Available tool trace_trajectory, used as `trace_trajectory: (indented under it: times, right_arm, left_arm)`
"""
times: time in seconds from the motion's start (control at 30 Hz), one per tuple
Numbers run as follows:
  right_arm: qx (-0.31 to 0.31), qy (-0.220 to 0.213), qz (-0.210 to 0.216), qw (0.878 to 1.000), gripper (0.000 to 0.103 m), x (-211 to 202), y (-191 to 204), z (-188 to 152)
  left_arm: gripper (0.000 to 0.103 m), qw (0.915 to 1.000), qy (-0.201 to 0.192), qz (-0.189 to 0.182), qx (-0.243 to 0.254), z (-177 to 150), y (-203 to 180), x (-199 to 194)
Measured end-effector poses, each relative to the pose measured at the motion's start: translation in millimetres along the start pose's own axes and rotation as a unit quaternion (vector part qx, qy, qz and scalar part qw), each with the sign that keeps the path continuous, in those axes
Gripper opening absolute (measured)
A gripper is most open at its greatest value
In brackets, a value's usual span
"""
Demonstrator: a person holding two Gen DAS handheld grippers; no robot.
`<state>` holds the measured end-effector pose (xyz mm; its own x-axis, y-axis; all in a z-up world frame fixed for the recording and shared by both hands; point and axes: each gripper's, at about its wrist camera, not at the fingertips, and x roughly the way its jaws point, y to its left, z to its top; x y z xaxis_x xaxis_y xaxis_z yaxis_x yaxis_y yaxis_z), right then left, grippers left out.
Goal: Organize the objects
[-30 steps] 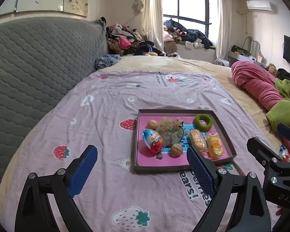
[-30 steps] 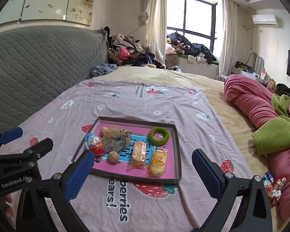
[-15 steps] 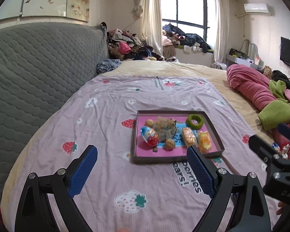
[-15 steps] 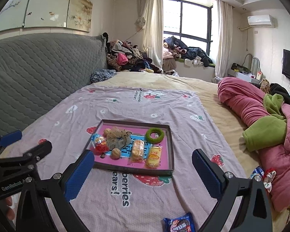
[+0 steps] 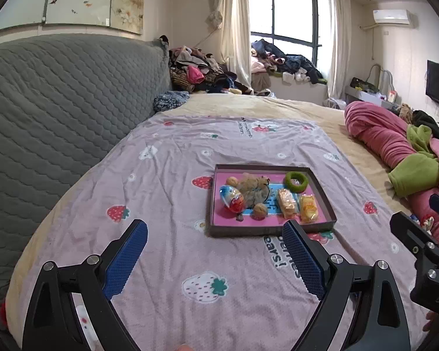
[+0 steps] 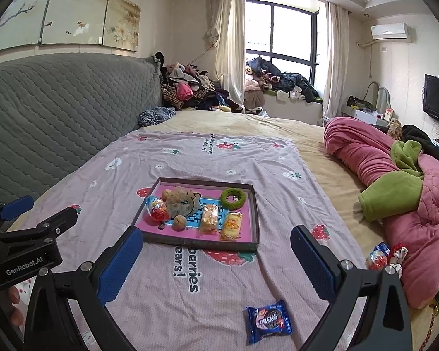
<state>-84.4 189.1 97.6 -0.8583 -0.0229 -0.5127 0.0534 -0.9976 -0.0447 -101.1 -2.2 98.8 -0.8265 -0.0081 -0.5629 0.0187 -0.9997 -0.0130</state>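
Observation:
A shallow dark tray (image 5: 270,230) (image 6: 202,244) with a pink floor lies on the strawberry-print sheet. It holds a toy egg (image 5: 232,199) (image 6: 156,208), a beige mesh pouch (image 5: 253,188) (image 6: 181,203), walnuts (image 5: 260,211) (image 6: 179,221), two wrapped cakes (image 5: 286,202) (image 6: 209,218) and a green ring (image 5: 295,180) (image 6: 233,198). A blue cookie packet (image 6: 268,321) lies on the sheet in front of the tray. My left gripper (image 5: 215,235) and right gripper (image 6: 216,241) are both open and empty, held back from the tray.
A grey quilted headboard (image 5: 58,111) runs along the left. A pink and green quilt (image 6: 401,199) is heaped on the right, with another toy egg (image 6: 377,257) and a small wrapped item beside it. Clothes are piled at the far end by the window.
Both grippers have drawn back and up from the tray, which now looks smaller. The blue cookie packet has come into the right wrist view. Both jaws stay open.

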Motion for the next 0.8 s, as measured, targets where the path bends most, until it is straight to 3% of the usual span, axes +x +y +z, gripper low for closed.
trace_trajectory:
  times: [0.4,0.8]
  right_arm:
    - [-0.006,0.006,0.002,1.000,0.102,-19,11,-21]
    - [0.006,0.024,0.004,1.000,0.102,-11,7,-41]
  left_arm:
    - [0.094,1.0000,0.001,0.000,0.010,-26,4,-16]
    - [0.094,0.9997,0.021,-0.004,0.008,-46,7,-6]
